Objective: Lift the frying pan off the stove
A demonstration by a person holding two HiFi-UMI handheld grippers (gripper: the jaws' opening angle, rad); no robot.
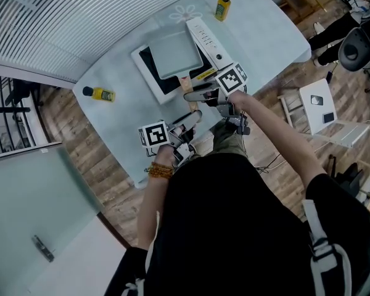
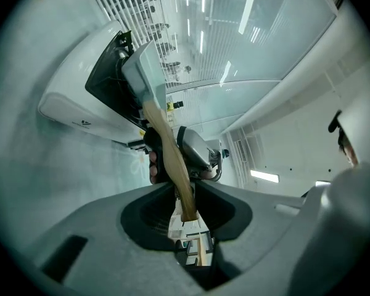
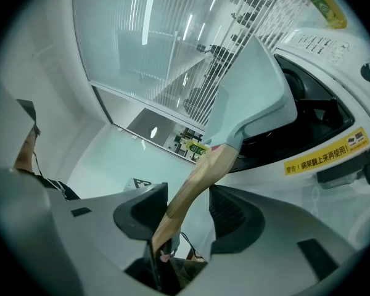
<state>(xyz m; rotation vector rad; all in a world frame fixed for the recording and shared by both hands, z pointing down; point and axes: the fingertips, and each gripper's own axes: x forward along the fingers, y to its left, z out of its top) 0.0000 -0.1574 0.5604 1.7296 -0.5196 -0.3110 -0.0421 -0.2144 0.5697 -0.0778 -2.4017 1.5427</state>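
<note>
A square grey frying pan (image 1: 174,54) rests over the black top of a white stove (image 1: 139,60), its wooden handle (image 1: 190,105) pointing toward me. My right gripper (image 1: 192,96) reaches in from the right and is shut on the handle's wider part close to the pan. My left gripper (image 1: 195,117) is shut on the narrow end of the handle. In the left gripper view the handle (image 2: 166,147) runs from the pan (image 2: 142,73) down between the left gripper (image 2: 185,193) pads. The right gripper view has the handle (image 3: 203,171) slanting through the right gripper (image 3: 185,190).
The stove stands on a pale blue table (image 1: 265,36). One yellow bottle (image 1: 222,5) stands at the far edge, another (image 1: 100,94) lies at the left. The stove's control strip (image 1: 205,39) is right of the pan. A white stool (image 1: 324,113) and a black chair (image 1: 357,48) stand on the floor at right.
</note>
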